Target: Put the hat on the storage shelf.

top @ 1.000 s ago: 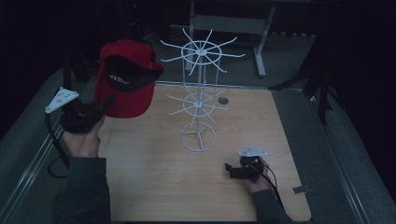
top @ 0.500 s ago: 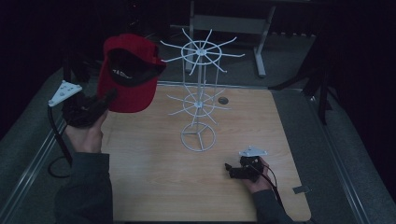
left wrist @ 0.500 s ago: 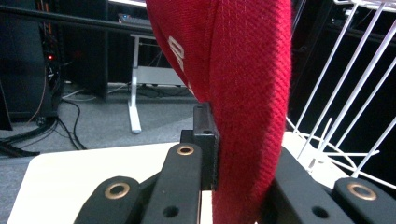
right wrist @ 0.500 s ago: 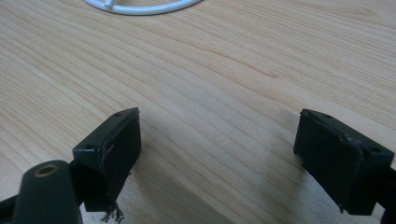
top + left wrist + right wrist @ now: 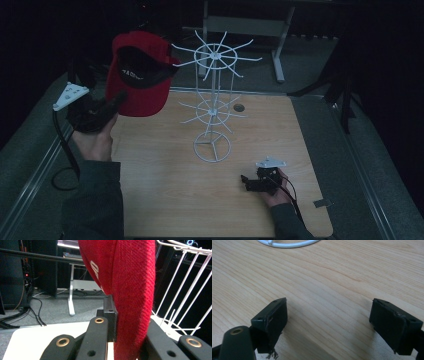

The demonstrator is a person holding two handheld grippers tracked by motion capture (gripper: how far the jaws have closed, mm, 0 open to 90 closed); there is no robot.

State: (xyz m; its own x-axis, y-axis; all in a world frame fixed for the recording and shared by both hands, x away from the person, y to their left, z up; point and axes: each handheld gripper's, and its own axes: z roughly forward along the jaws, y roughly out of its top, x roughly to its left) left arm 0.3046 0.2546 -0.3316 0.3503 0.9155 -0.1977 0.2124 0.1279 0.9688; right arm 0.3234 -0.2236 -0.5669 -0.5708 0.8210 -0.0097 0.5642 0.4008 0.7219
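Here, red cap (image 5: pixel 136 75) held up in air, left of white wire rack (image 5: pixel 214 102), near its top ring. Left gripper (image 5: pixel 114 102) clamped on cap's fabric edge. Looks light, soft, floppy; brim likely stiffer hold. Right gripper (image 5: pixel 252 182) rests on table (image 5: pixel 165 200) near rack's base, jaws apart, empty.

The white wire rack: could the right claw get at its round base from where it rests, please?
Probably yes: the right claw is open, holds nothing, and bare table lies between it and the rack's round base.
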